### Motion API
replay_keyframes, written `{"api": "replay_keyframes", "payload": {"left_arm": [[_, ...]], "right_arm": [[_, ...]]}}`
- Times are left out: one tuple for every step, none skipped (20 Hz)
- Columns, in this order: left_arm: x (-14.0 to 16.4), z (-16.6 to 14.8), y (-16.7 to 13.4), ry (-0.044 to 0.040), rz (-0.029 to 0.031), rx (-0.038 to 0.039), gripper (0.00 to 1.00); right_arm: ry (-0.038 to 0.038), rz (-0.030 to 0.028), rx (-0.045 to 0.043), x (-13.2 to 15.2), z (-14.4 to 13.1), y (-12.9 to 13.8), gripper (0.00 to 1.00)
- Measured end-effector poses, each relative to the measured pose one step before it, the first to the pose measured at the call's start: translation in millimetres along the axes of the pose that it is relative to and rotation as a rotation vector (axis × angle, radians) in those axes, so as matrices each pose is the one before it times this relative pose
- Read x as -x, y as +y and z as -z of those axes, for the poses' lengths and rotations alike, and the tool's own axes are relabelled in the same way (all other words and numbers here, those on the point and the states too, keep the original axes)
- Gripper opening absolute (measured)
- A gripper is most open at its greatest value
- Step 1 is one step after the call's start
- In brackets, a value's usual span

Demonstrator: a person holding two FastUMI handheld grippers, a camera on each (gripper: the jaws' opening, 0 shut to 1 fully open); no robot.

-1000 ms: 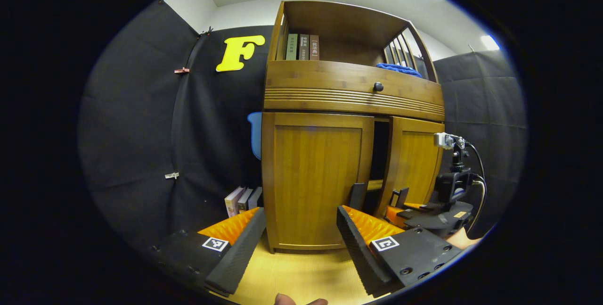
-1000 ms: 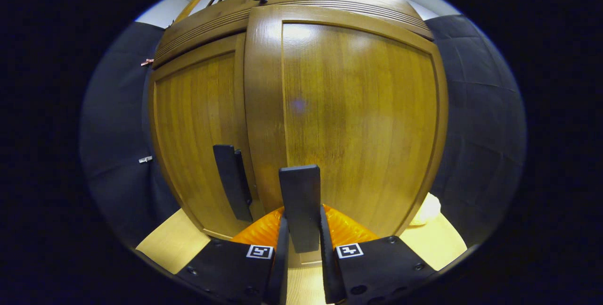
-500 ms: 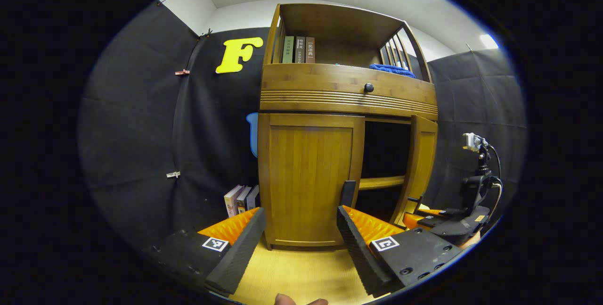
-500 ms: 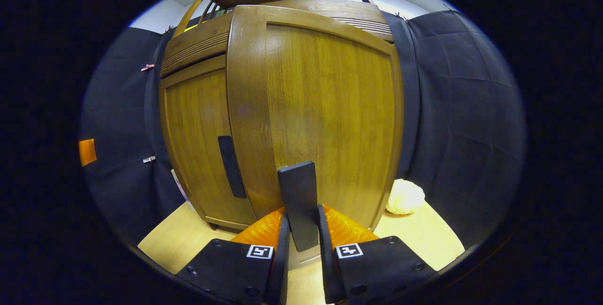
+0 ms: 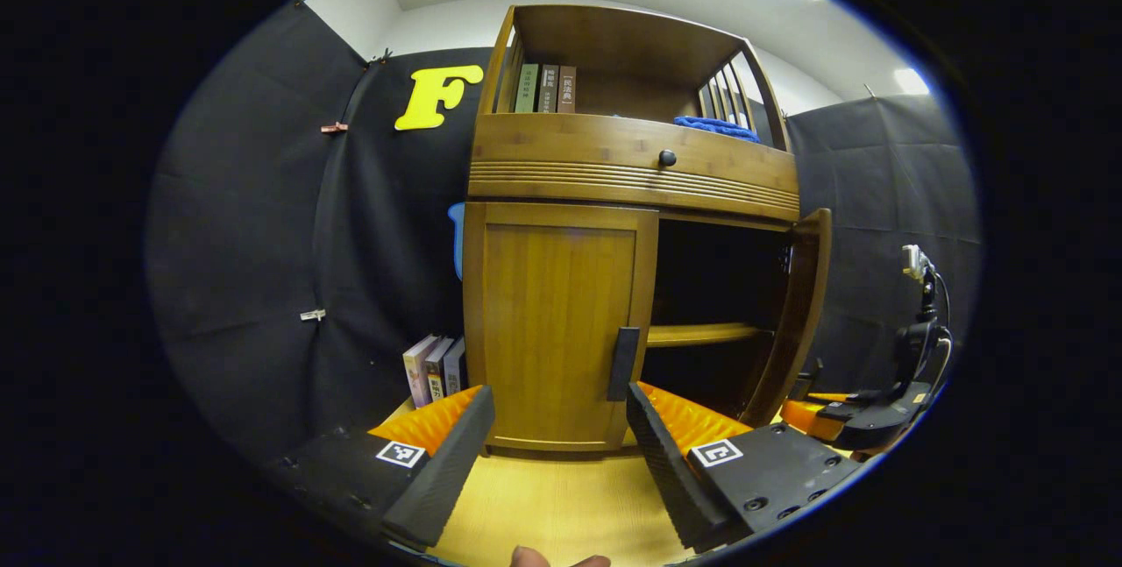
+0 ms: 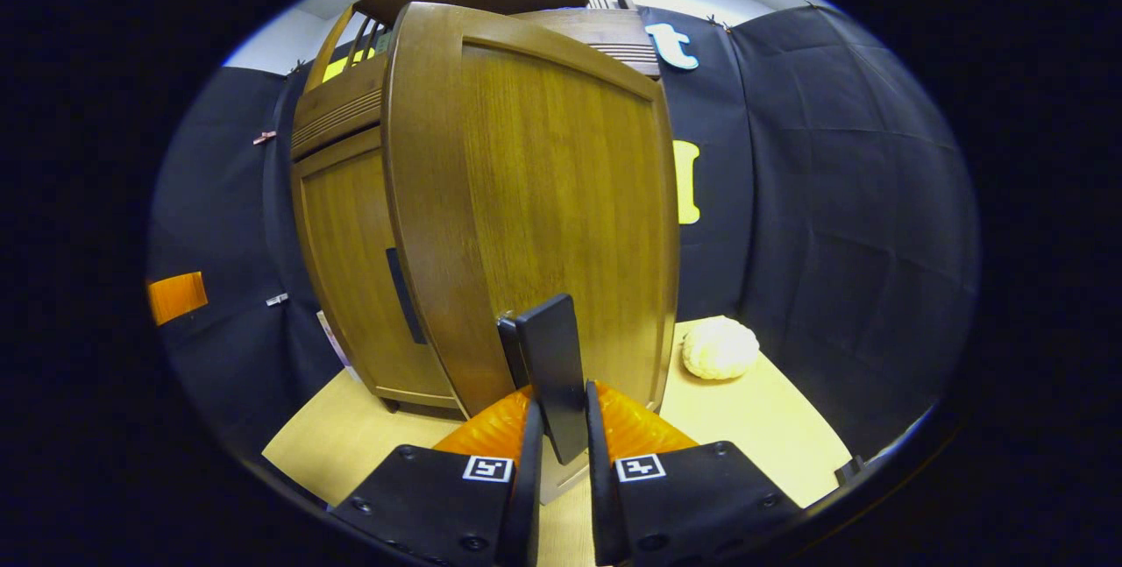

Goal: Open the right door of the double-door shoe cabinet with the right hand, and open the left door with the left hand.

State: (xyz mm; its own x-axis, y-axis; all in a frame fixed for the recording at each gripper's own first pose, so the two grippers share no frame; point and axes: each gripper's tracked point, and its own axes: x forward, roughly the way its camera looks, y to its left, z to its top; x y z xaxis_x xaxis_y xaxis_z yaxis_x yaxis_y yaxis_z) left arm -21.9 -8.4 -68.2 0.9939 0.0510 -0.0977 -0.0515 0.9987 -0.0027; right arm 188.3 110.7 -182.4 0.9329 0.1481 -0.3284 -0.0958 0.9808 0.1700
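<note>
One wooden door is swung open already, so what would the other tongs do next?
Probably the left tongs ease forward to the dark flat handle of the closed left wooden door: they stand open, short of it, while the right tongs clamp the open right door's handle.

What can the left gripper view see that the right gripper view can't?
The left gripper view adds books up top, a blue cloth, the drawer knob, the inner shelf in the cabinet's dark inside, and the open left gripper. The right gripper view adds a white round thing on the floor and the right gripper shut on the right door's handle. Both share the closed left door and the swung-open right door.
</note>
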Motion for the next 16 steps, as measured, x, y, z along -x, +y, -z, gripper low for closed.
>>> {"api": "replay_keyframes", "payload": {"left_arm": [[-0.63,0.90,-1.79,0.00471,0.00288,-0.00080,0.94],[-1.14,1.98,-3.21,0.00351,0.00693,0.00154,0.92],[-1.47,0.86,-3.94,0.00201,0.00919,0.00201,0.92],[-2.34,1.06,-3.52,0.00406,0.00970,0.00231,0.95],[-1.95,0.12,-3.07,0.00402,0.00679,0.00324,0.94],[-2.43,-0.73,-3.26,0.00021,0.00371,0.00556,0.95],[-1.66,-2.31,-2.37,-0.00266,-0.00061,0.00408,0.92],[-1.10,-0.98,-1.95,-0.00008,-0.00391,0.00264,0.92],[-1.83,-3.05,-2.85,-0.00823,0.00204,0.00392,0.92],[-2.30,-1.46,-4.32,-0.00477,0.00494,0.00225,0.92],[-2.58,-0.98,-3.45,-0.00045,0.00451,-0.00167,0.95],[-2.90,-0.03,-2.07,0.00181,0.00255,-0.00339,0.94],[-1.98,-2.01,-2.79,-0.00253,0.00511,-0.00336,0.94],[-1.46,-1.59,-1.51,-0.00570,0.00209,-0.00393,0.92],[-1.56,-1.88,-0.75,-0.00659,-0.00098,-0.00374,0.92],[-2.54,0.67,-0.98,-0.00425,-0.00364,-0.00168,0.92]], "right_arm": [[-0.00451,0.00850,-0.00609,-0.28,-1.44,-0.59,0.28],[-0.00305,0.01037,-0.00320,0.26,-0.43,-1.01,0.28],[-0.00406,0.01112,-0.00166,-0.28,-1.28,-1.99,0.28],[-0.00466,0.00907,-0.00225,-0.03,-1.41,-1.44,0.28],[-0.00757,0.00263,-0.00543,-0.68,-3.10,-0.69,0.28],[-0.01291,0.00095,-0.00642,-0.60,-6.16,0.03,0.28],[-0.00149,0.00774,-0.00413,1.43,2.26,-3.77,0.28],[0.01180,0.01168,0.00871,2.28,-1.91,-9.60,0.22],[-0.00122,0.00349,0.01312,1.16,5.60,-6.57,0.17],[-0.00018,-0.00050,0.01320,-0.88,-1.71,-10.82,0.16],[-0.00200,-0.00941,0.00849,0.45,-2.49,-7.09,0.13],[0.00155,-0.01356,0.00975,0.82,-2.61,-5.14,0.13],[0.00183,-0.01226,0.01465,-0.06,-1.01,-4.47,0.13],[0.00148,-0.01042,0.01449,-0.51,0.60,-5.34,0.13],[0.00306,-0.01127,0.00393,0.84,-1.80,-6.34,0.13],[-0.00053,-0.00939,-0.00535,0.40,-1.51,-7.63,0.13]]}}
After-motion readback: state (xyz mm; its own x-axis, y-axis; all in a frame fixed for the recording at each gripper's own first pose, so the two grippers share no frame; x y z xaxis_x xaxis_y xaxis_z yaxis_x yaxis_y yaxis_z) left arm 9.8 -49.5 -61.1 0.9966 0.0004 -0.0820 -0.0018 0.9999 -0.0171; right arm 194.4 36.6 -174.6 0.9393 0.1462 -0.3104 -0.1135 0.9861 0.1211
